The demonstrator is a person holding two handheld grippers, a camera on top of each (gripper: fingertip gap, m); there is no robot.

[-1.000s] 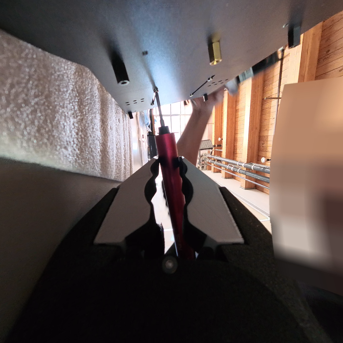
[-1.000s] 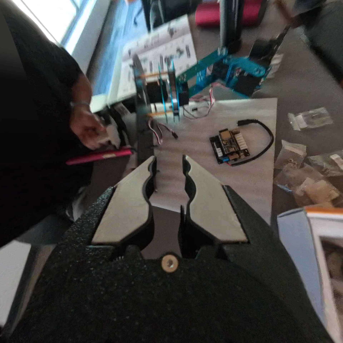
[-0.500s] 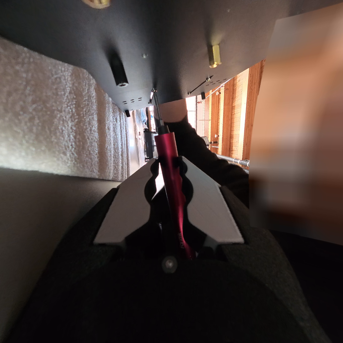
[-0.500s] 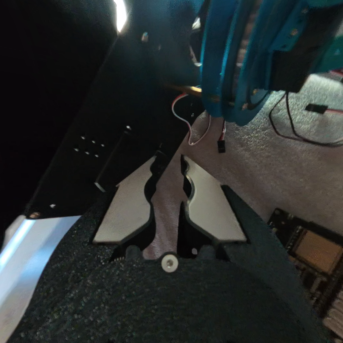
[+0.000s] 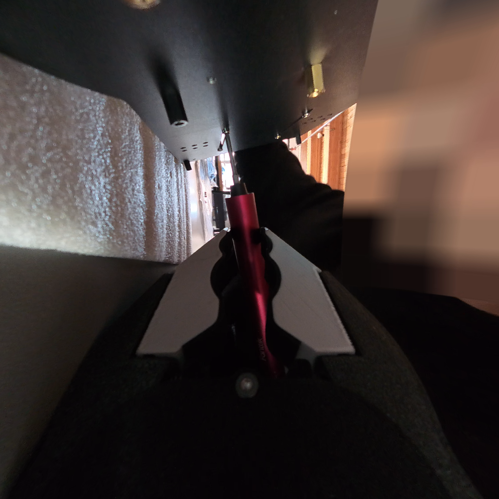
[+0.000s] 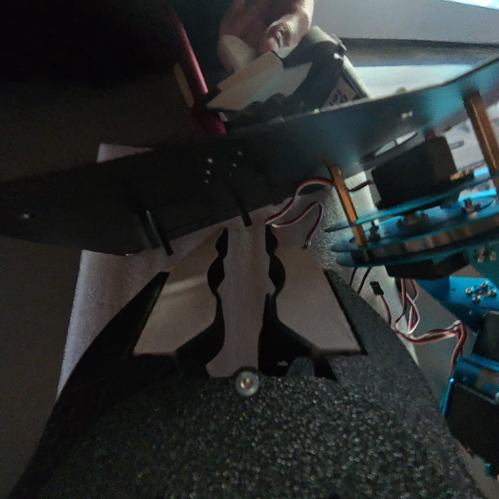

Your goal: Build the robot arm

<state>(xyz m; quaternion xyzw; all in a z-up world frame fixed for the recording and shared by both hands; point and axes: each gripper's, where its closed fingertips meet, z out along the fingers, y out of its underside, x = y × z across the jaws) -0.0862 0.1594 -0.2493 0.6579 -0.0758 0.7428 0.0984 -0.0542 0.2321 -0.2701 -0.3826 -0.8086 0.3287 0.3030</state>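
Observation:
My left gripper [image 5: 245, 232] is shut on a red screwdriver [image 5: 247, 243]. Its thin bit reaches up to a screw on the underside of a black metal plate [image 5: 216, 54]. The plate carries a black standoff [image 5: 174, 108] and a brass standoff [image 5: 316, 81]. My right gripper [image 6: 246, 229] is open and empty, close under the edge of the same black plate [image 6: 135, 194], above white foam [image 6: 108, 283]. The red screwdriver [image 6: 197, 81] and the left gripper's white fingers [image 6: 251, 81] show beyond the plate in the right wrist view.
A blue metal robot assembly [image 6: 432, 243] with brass pillars [image 6: 345, 205], a black servo [image 6: 413, 172] and red-white-black wires [image 6: 297, 205] stands right of my right gripper. White foam sheet [image 5: 81, 175] lies left of the plate. A dark sleeve [image 5: 283, 194] is beyond the screwdriver. Tip to tip, the grippers are about 9 cm apart. My right tips are roughly 10 cm from the black servo [image 6: 413, 172].
My right gripper has swung in from above the table to just under the black plate's edge. The left gripper holds the screwdriver at the same screw; a dark sleeve now fills the background.

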